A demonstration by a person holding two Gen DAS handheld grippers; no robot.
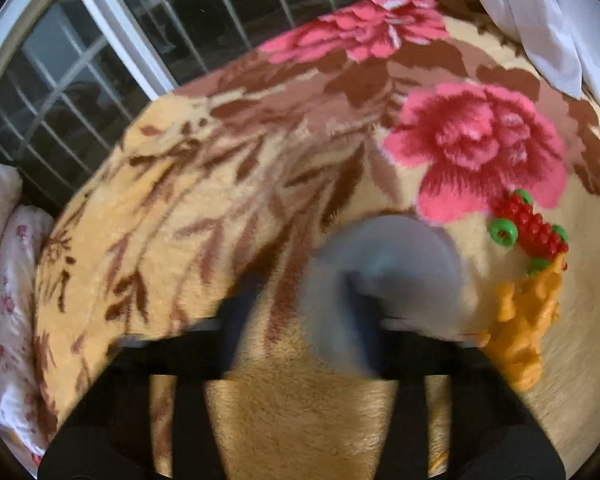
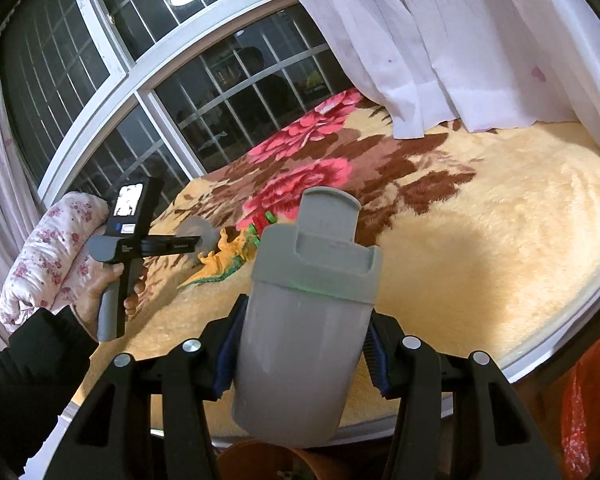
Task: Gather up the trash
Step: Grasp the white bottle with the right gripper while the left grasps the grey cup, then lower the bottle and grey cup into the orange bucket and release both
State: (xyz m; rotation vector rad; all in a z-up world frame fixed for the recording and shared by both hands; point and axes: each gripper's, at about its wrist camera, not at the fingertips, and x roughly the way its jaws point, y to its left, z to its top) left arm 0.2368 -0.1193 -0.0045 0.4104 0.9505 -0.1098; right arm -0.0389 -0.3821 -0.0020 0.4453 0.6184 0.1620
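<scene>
Clamped in the right tool, a grey bin hangs over the bed; the left tool's blurred fingers straddle a grey disc, grip unclear.

Right gripper: black angular frame, four silver round bolt heads, blue ribbed pads. Left gripper, left of frame: black body, grey handle, white sticker with blue mark. Person's sleeve black, lower left.
</scene>
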